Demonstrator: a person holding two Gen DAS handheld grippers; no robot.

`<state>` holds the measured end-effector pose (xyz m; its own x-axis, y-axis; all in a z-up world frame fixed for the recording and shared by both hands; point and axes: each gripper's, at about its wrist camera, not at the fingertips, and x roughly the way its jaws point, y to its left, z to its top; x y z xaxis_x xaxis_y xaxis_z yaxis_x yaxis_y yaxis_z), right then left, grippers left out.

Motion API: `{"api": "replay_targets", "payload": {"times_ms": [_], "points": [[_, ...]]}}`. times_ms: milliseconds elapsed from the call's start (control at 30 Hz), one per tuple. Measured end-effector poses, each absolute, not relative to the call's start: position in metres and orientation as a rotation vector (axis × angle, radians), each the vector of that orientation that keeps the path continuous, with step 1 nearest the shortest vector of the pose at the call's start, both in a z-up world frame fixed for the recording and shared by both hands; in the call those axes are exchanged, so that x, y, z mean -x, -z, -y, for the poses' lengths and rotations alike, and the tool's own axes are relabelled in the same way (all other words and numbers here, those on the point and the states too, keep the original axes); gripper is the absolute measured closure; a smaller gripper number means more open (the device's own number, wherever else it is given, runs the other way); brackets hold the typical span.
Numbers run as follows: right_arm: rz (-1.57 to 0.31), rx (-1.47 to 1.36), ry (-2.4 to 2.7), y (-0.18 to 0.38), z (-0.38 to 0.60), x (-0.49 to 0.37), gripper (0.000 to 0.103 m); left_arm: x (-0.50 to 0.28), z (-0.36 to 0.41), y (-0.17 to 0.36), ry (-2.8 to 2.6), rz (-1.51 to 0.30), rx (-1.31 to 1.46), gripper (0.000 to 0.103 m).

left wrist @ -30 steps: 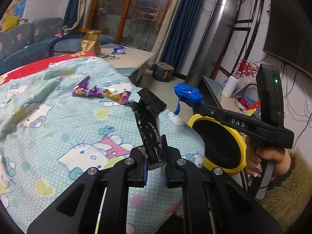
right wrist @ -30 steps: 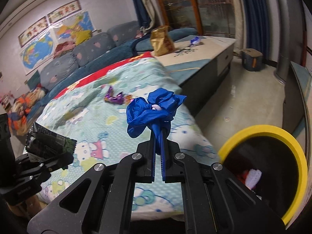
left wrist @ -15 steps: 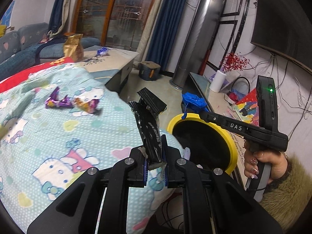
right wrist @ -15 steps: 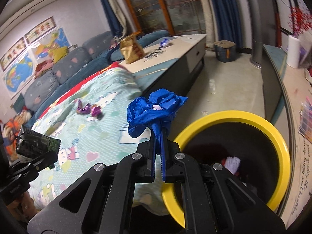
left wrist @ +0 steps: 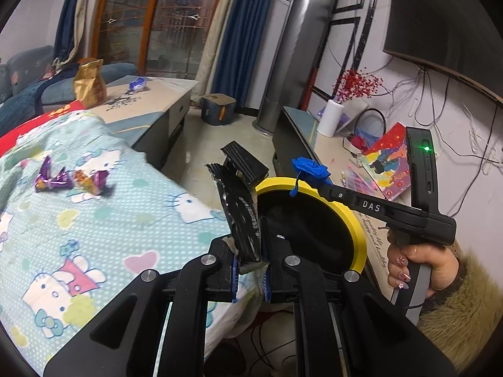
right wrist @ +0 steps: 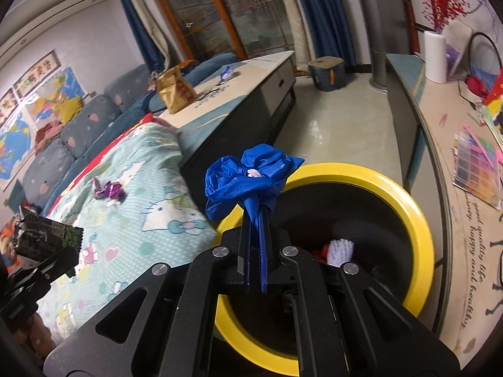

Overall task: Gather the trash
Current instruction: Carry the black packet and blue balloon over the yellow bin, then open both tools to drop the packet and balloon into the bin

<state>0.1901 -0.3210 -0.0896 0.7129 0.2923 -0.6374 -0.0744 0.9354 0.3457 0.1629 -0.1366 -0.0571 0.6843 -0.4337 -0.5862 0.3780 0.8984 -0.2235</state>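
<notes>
My left gripper [left wrist: 250, 253] is shut on a black crumpled wrapper [left wrist: 240, 207] that sticks up from its jaws, at the edge of the bed beside the bin. My right gripper [right wrist: 255, 245] is shut on a crumpled blue wrapper [right wrist: 248, 179], held over the near rim of the yellow-rimmed black bin [right wrist: 393, 185]. From the left wrist view the same blue wrapper [left wrist: 309, 169] hangs over the bin [left wrist: 356, 229], with a hand [left wrist: 421, 264] on the right gripper's handle. The black wrapper [right wrist: 44, 235] shows at the far left of the right wrist view.
Purple and gold candy wrappers [left wrist: 72, 180] lie on the cartoon-cat bedspread [left wrist: 94, 238]. A low table [left wrist: 151, 106] behind carries a gold bag [left wrist: 89, 83] and a blue wrapper [left wrist: 137, 83]. A TV bench [right wrist: 456, 194] with papers flanks the bin on the right. White trash [right wrist: 339, 251] lies inside the bin.
Both grippers have swung right from the bed toward the bin. The bin now fills more of both views, and the blue wrapper has come over its rim. Both grips are unchanged.
</notes>
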Motion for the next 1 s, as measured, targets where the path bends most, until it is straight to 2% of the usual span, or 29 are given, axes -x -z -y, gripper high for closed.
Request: {"api": "replay_targets", "payload": {"times_ms": [1000], "points": [[-0.839, -0.346, -0.12, 0.119, 0.381, -0.19, 0.101, -0.188, 0.223, 0.088, 0.609, -0.762, 0.017, 0.092]]}}
